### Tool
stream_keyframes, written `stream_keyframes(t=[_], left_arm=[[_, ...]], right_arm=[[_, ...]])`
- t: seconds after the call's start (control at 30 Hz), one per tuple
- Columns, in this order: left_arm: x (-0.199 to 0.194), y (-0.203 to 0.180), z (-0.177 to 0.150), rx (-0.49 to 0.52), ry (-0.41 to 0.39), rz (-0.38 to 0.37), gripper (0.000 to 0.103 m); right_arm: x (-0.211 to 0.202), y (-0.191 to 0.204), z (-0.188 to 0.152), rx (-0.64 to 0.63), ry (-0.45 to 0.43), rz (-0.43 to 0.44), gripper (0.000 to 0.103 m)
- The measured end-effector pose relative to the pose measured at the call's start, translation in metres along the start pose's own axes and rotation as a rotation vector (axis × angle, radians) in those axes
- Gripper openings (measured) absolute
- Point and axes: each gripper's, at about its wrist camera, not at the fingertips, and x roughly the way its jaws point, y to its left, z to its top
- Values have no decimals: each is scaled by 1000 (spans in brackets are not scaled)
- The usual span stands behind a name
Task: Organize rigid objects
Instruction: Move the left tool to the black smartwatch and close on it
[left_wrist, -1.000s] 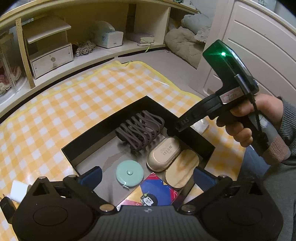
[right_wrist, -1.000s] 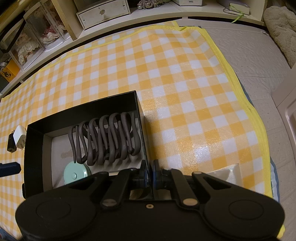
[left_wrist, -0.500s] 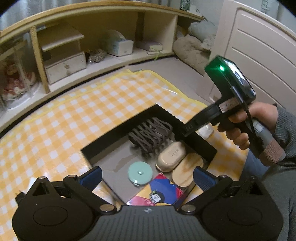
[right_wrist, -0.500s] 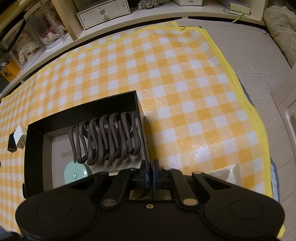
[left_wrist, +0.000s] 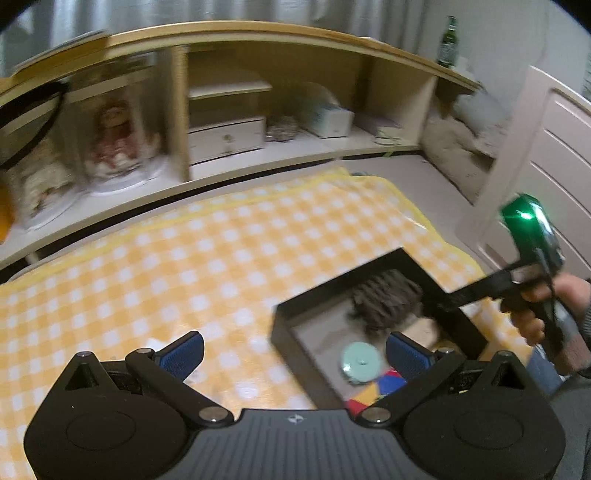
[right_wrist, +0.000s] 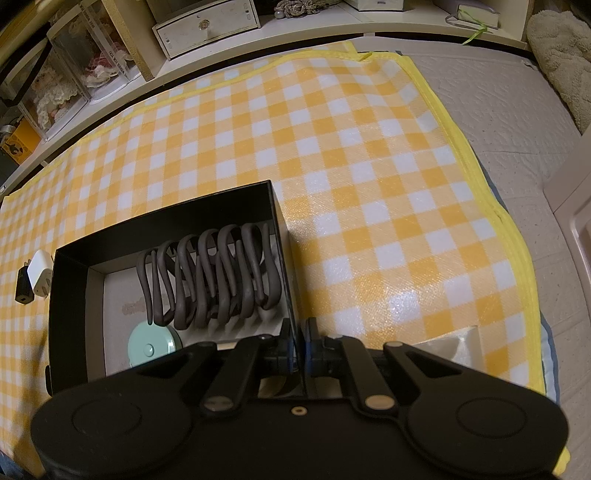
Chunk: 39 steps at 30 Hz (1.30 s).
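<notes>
My right gripper (right_wrist: 298, 341) points steeply down, pads pinched on the right wall of the black box (right_wrist: 70, 295) on the checked mat (right_wrist: 369, 166). My left gripper (left_wrist: 293, 350) hangs wide apart and empty over the mat. Box holds a dark wavy rack (right_wrist: 210, 273) and mint round case (right_wrist: 151, 345); the left view is blurred, other contents unclear.

Mat (right_wrist: 369, 166) beyond box (right_wrist: 70, 295) lies bare; chargers (right_wrist: 35, 277) crowd its left.

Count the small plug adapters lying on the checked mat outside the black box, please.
2: a white adapter just left of the black box, and a black adapter touching its left side. Others may be hidden.
</notes>
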Motion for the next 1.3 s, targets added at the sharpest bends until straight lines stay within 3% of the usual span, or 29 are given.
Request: stream_keyframes(t=[0.17, 0.37, 0.43, 0.6, 0.8, 1.0, 1.17, 1.23, 1.3], left_arm=[[4, 24, -11, -42, 50, -25, 101], [24, 34, -46, -229, 146, 26, 79], [31, 33, -55, -257, 174, 59, 78], [45, 24, -67, -207, 220, 163, 78], [64, 23, -81, -179, 288, 201, 78], [74, 13, -91, -37, 323, 249, 79], [71, 22, -92, -40, 337, 260, 78], [68, 27, -92, -52, 337, 270, 73], [67, 29, -90, -66, 335, 258, 60]], right_arm=[[0, 0, 0, 0, 0, 0, 7], [0, 0, 0, -2, -1, 0, 7], [0, 0, 0, 0, 0, 1, 7], [0, 0, 0, -1, 0, 1, 7], [1, -1, 0, -1, 0, 2, 7], [1, -1, 0, -1, 0, 2, 7], [1, -1, 0, -1, 1, 2, 7], [1, -1, 0, 0, 1, 2, 7], [1, -1, 0, 0, 0, 2, 7]])
